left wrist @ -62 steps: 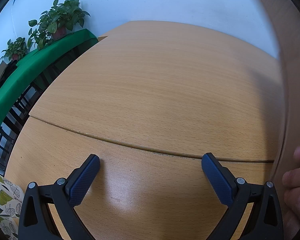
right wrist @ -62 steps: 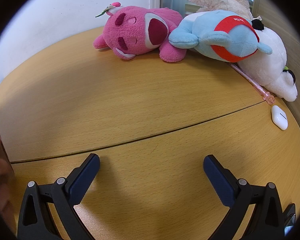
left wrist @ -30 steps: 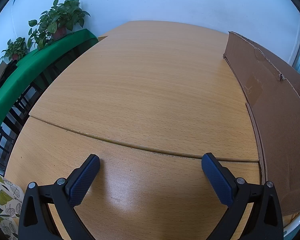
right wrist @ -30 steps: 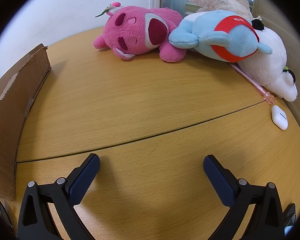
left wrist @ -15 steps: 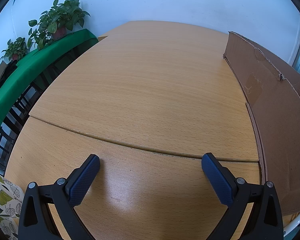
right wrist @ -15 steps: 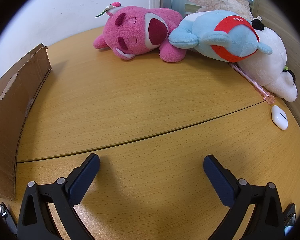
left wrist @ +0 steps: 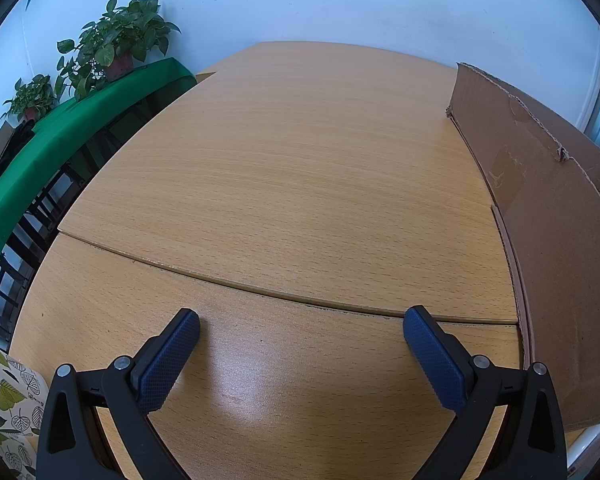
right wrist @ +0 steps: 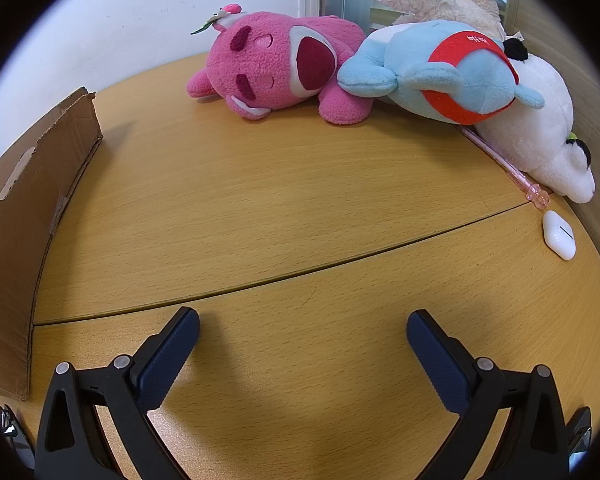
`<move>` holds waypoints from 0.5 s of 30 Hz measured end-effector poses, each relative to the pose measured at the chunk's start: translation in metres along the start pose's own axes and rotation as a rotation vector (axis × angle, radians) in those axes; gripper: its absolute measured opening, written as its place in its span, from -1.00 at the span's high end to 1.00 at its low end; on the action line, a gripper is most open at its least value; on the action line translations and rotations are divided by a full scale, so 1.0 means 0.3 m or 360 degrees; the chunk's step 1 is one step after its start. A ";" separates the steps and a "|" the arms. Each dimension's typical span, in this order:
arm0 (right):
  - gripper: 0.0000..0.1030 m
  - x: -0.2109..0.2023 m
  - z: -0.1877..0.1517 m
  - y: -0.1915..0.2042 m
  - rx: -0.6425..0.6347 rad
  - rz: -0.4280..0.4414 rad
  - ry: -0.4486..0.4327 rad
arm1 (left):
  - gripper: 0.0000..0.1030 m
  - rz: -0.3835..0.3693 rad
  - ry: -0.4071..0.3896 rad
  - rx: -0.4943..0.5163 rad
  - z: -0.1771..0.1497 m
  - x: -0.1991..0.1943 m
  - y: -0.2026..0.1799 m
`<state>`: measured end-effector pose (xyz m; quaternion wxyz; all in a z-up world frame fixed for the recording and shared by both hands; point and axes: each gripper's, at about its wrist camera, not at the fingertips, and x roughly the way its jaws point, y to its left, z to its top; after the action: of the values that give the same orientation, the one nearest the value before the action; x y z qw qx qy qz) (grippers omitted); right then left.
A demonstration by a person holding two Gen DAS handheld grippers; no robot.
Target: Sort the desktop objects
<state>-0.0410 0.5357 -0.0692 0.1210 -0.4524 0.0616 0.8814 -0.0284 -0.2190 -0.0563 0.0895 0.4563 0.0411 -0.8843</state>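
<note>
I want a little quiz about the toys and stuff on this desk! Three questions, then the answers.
1. True or false: the right gripper is holding the pink plush.
2. Which lies nearest the white earbud case? A) cardboard box B) pink wand C) potted plant
3. Fill in: the light-blue plush wears a ____ band.

Key: 1. False; both it and the left gripper are open and hold nothing. 2. B. 3. Red.
</note>
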 end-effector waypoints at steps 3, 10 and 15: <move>-1.00 0.000 0.000 0.000 0.0000 0.0000 0.0000 | -1.00 0.0000 0.0000 0.0000 0.000 0.000 0.000; -1.00 0.008 0.006 0.005 0.0003 -0.0005 0.0000 | -1.00 -0.0001 0.0000 0.0001 0.000 -0.001 0.000; -1.00 0.008 0.006 0.003 0.0003 -0.0004 0.0000 | -1.00 -0.0001 0.0000 0.0002 0.000 -0.001 0.000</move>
<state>-0.0440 0.5355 -0.0700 0.1226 -0.4524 0.0619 0.8812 -0.0284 -0.2189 -0.0561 0.0890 0.4564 0.0407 -0.8844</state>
